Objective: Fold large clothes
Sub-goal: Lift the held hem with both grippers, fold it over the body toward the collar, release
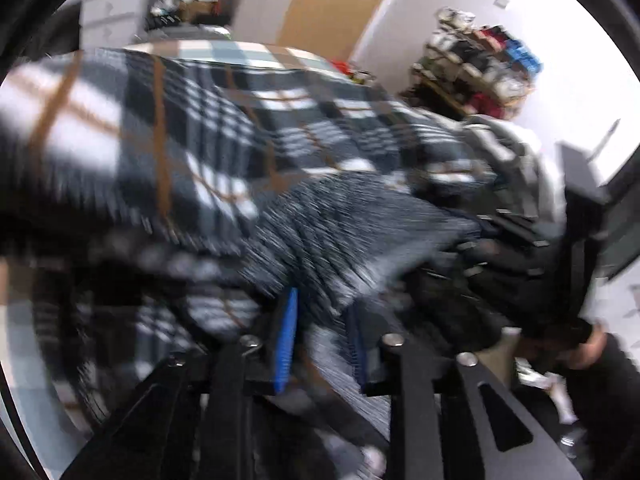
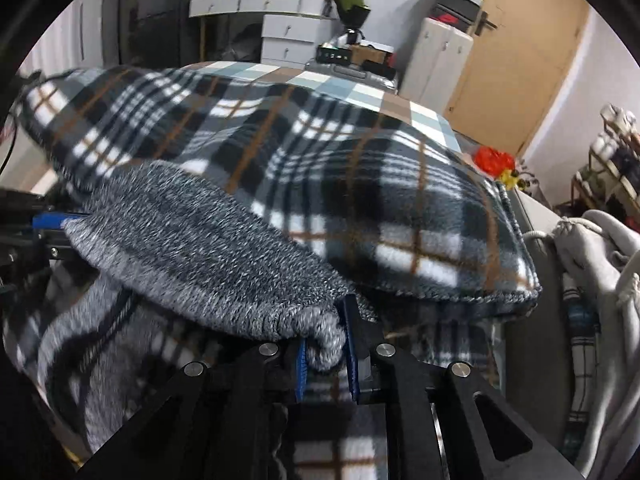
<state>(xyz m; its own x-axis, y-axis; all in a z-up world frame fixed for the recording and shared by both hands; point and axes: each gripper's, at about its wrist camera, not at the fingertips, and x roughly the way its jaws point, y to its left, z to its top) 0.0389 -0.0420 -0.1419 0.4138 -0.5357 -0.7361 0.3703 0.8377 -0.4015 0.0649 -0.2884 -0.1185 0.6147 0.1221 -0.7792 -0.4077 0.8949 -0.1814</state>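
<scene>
A grey marled knit garment [image 2: 200, 240] hangs stretched between my two grippers over a plaid fleece blanket [image 2: 360, 184]. My right gripper [image 2: 325, 332] has the garment's rolled hem between its blue pads, and the hem fills the gap. In the blurred left wrist view the same knit garment [image 1: 340, 232] runs down between the blue pads of my left gripper [image 1: 322, 320]. The plaid blanket [image 1: 200, 120] lies behind it. The left gripper's blue pad [image 2: 48, 220] shows at the garment's far left corner. A hand [image 1: 592, 344] shows at the lower right.
A light grey hooded sweatshirt [image 2: 600, 248] with a drawstring lies bunched to the right of the blanket. A checked sheet [image 2: 340, 88] covers the bed behind. White drawers, a cabinet and a wooden door [image 2: 520, 40] line the far wall; a cluttered rack [image 1: 480, 68] stands at the right.
</scene>
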